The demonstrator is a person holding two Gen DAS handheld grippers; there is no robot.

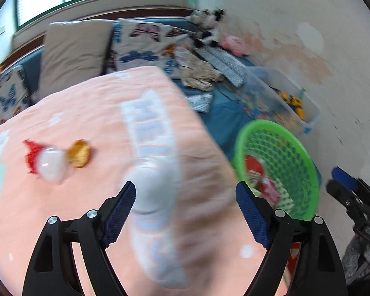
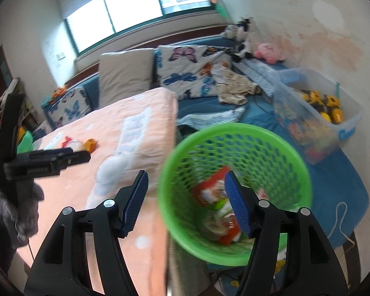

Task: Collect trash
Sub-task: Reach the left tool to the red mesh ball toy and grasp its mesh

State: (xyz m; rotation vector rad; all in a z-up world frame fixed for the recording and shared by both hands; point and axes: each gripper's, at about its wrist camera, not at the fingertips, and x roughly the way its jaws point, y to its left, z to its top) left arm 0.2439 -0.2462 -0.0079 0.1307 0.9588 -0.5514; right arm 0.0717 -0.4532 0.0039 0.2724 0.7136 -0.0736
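Both tools gape apart, gripping nothing; the left tool [image 1: 185,207] hovers over the peach blanket [image 1: 86,113]. The right tool [image 2: 186,197] hangs above the green basket [image 2: 278,145] holding red wrappers [image 2: 209,187].

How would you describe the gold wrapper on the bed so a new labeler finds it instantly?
Start at the peach-pink blanket covering the bed, left of the green mesh basket. On the side of the blanket away from the basket lies a small cluster of three scraps. The gold wrapper is the crinkled, shiny yellow-orange piece at the basket-side end, beside the white plastic piece and red scrap.
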